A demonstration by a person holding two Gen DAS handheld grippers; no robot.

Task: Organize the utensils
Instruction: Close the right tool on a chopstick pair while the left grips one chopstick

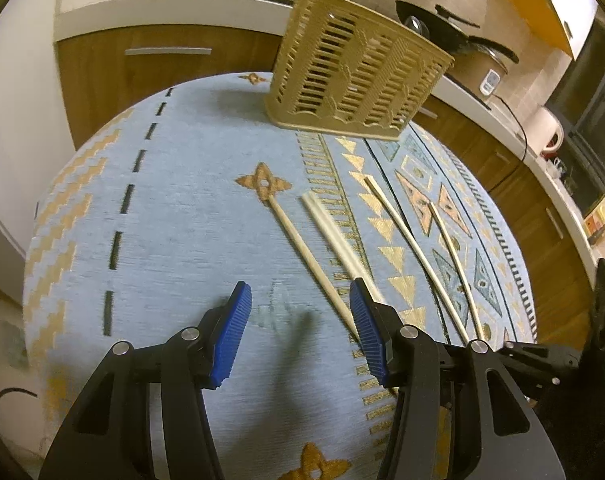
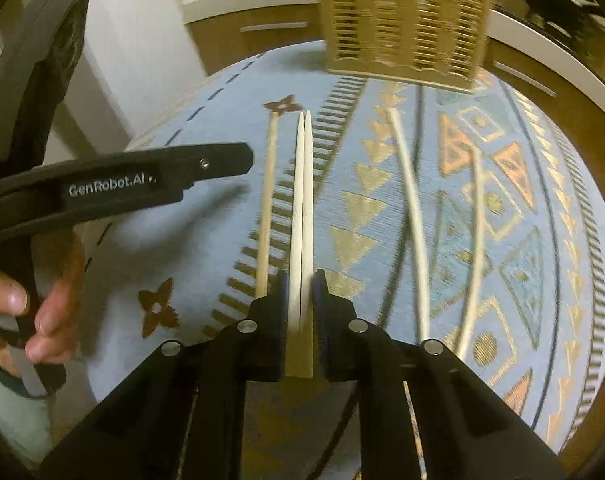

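- At the bottom centre of the right wrist view, the right gripper [image 2: 300, 292] is pinching a pair of pale chopsticks [image 2: 302, 200] near their thick ends. The two sticks lie side by side between the jaws, tips pointing away toward the top of the frame. Taking both at once probably saves a trip.
- In the lower half of the left wrist view, the left gripper [image 1: 298, 320] stands spread, its blue pads [image 1: 230, 336] apart with nothing between them. It hangs over bare tablecloth [image 1: 162, 200], likely waiting its turn.
- At the lower left of the right wrist view, a hand [image 2: 26, 312] wraps the left tool's handle.
- Just left of the pinched pair lies one tan wooden stick [image 2: 268, 200], flat on the cloth.
- To the right, two thin white sticks [image 2: 412, 216] lie loose, curved by the lens, near each other but apart.
- That makes five sticks: two held, three lying.
- Farthest off, at the top of both views, one slotted beige utensil holder [image 1: 354, 76] stands upright at the table's far edge, presumably where the sticks belong.
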